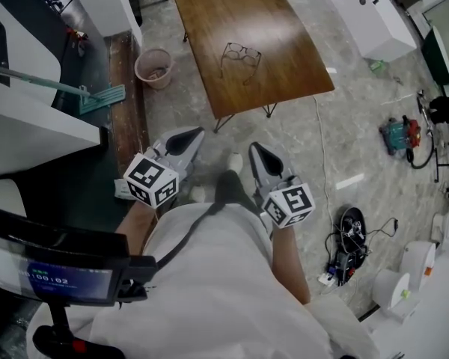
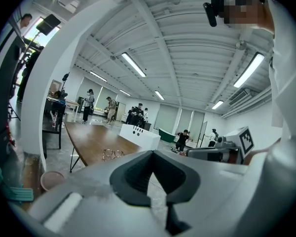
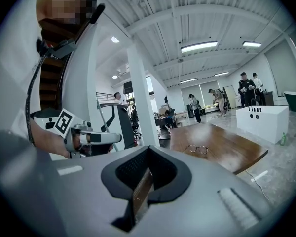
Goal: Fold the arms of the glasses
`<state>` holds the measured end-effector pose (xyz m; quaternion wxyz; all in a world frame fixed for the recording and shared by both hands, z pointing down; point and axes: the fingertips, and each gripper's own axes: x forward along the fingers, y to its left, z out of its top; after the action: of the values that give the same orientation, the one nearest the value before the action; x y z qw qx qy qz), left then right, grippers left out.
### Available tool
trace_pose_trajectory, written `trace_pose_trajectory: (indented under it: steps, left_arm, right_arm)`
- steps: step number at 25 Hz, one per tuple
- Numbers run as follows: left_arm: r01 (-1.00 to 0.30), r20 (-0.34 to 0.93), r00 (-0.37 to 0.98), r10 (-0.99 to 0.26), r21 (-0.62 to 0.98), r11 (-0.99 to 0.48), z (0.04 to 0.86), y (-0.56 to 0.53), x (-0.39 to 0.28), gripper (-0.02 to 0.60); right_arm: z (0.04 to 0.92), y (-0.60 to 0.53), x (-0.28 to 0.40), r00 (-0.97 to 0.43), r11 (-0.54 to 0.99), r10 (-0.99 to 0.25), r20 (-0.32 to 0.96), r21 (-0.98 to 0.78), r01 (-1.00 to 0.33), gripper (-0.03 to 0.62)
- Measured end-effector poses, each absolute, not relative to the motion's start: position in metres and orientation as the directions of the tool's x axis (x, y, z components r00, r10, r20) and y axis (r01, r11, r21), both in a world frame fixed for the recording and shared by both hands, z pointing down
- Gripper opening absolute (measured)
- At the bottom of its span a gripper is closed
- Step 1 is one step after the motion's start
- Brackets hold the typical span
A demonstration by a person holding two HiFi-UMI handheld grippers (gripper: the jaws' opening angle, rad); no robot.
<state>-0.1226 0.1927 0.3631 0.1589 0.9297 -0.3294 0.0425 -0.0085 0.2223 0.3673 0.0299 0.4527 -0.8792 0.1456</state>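
A brown wooden tabletop (image 1: 284,28) stands ahead on the stone floor (image 1: 359,148). The left gripper (image 1: 193,134) and right gripper (image 1: 254,148) hang side by side well short of it, both closed and empty. The glasses (image 1: 241,53) lie on the tabletop, arms unfolded.

Bright ceiling strip lights (image 2: 133,64), glare on tabletop (image 1: 284,43), fisheye-warped, dark-cornered gripper views.

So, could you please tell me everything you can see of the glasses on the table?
The glasses are a thin, dark, wire-like frame with two rounded clear lenses. Both arms look unfolded, stretching towards the near end of the brown wooden table. They rest there, touched only by the tabletop.
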Motion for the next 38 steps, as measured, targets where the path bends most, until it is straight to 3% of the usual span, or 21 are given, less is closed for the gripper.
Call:
trace_pose_trajectory:
  steps: [21, 38]
  left_arm:
    - [-0.694, 0.233, 0.72, -0.654, 0.271, -0.667, 0.37, 0.041, -0.033, 0.004]
    - [-0.814, 0.296, 0.581, -0.758, 0.241, -0.529, 0.386, -0.041, 0.008, 0.005]
  right_arm:
    - [0.375, 0.05, 0.079, -0.692, 0.65, -0.695, 0.195, -0.242, -0.721, 0.009]
    - [0.392, -0.052, 0.12, -0.804, 0.762, -0.554, 0.214, -0.26, -0.594, 0.009]
